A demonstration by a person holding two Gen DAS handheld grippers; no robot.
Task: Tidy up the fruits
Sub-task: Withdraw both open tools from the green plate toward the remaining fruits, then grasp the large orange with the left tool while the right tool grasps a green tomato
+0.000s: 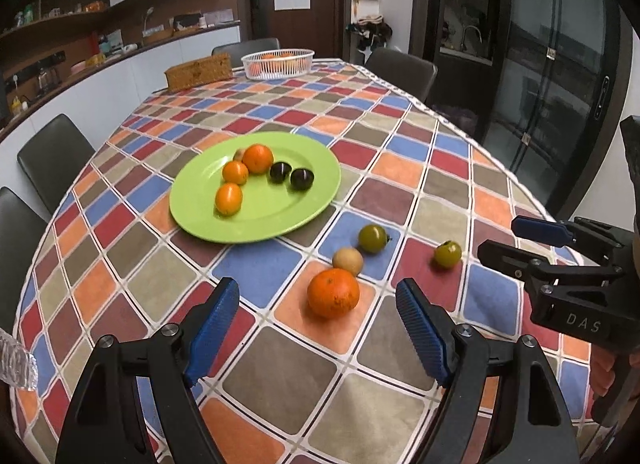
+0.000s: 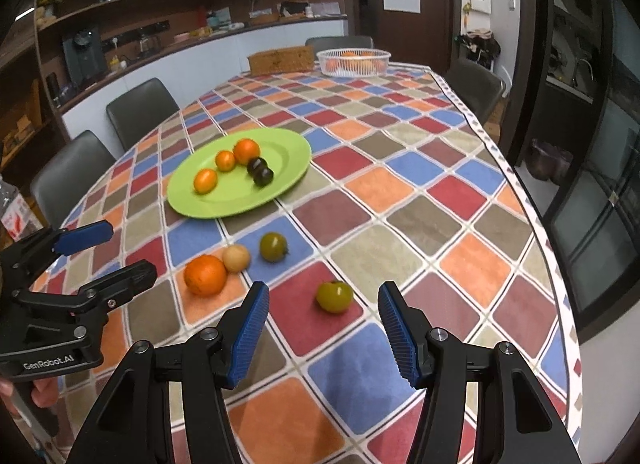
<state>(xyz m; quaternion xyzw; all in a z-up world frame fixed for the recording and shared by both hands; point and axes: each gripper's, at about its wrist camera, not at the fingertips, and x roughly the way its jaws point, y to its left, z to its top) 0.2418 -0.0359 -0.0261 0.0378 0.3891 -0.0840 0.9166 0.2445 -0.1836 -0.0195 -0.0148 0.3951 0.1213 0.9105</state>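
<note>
On the checked tablecloth [image 1: 280, 376], left wrist view: left gripper [image 1: 316, 328] with jaws apart and empty, a large orange [image 1: 333, 293] lying just ahead between them; beside it a tan fruit [image 1: 347, 261] and two green fruits; green plate [image 1: 200, 216] beyond, holding oranges and dark plums

Right wrist view: right gripper [image 2: 324, 328], jaws spread, nothing held, a green fruit [image 2: 334, 296] framed ahead. Step judged: approach before pickup. Next move likely calls for lowering each gripper round its fruit, closing, then carrying it to the plate [image 2: 188, 204]
</note>
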